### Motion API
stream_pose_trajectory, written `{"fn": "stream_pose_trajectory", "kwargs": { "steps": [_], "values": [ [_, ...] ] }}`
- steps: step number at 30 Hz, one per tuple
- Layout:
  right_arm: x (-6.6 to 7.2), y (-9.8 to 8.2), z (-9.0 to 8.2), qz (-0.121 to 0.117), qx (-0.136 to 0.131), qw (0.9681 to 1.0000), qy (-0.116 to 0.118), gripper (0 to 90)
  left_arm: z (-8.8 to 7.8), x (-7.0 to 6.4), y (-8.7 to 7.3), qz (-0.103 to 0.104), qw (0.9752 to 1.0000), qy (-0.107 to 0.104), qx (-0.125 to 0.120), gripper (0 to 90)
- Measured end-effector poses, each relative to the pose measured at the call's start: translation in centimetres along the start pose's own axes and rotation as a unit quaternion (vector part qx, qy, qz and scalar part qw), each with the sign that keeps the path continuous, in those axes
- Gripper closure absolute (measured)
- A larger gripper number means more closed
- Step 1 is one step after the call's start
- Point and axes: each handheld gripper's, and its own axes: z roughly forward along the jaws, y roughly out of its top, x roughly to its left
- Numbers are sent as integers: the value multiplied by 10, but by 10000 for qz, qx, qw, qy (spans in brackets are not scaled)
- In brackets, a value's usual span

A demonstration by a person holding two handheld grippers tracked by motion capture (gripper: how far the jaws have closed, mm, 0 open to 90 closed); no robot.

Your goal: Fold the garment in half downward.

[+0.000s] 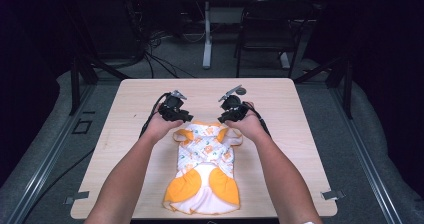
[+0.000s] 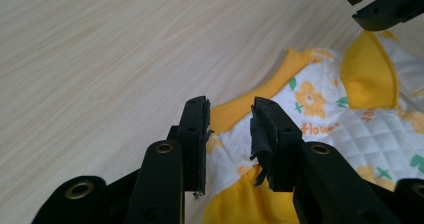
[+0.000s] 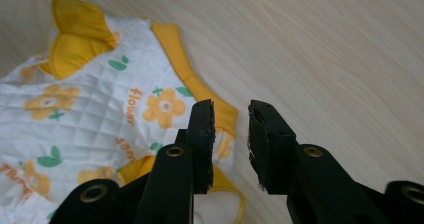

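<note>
Both your grippers hover over the garment's far corners.
Left gripper [image 2: 230, 129] and right gripper [image 3: 231, 134] gape, nothing pinched; the garment [image 1: 206, 156] lies mid-frame on the table [image 1: 280, 99].

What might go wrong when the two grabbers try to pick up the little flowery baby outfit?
The left gripper has its jaws open over the outfit's yellow edge band, so it may pinch too little fabric and slip off. The right gripper hangs right at the garment's edge, half over bare table; it might close on nothing. If just one side catches, the outfit could bunch up or twist.
</note>
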Motion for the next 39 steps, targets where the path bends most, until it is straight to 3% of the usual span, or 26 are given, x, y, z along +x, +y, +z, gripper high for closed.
{"fn": "stream_pose_trajectory", "kwargs": {
  "steps": [4,9,14,15,22,28,30,39],
  "values": [
    [-1,-2,9,56,120,9999,-109,716,9,0,-2,10,9999,81,143,673],
    [0,-7,19,107,189,9997,-79,711,22,-4,-5,1,9997,-41,246,654],
    [1,-13,25,51,293,9995,-67,691,26,-5,-8,25,9996,-5,294,635],
    [0,-17,28,196,216,9996,-53,684,28,-4,-11,10,9994,3,337,615],
    [-4,-22,30,220,298,9992,-116,663,31,-1,-18,-57,9992,85,395,582],
    [-2,-22,33,199,331,9993,12,652,32,0,-23,-88,9990,77,421,568],
    [-2,-23,34,136,437,9988,168,631,34,0,-27,-71,9989,67,467,565],
    [2,-25,43,103,593,9980,209,601,37,-1,-32,-33,9988,63,480,560]
  ]
}}
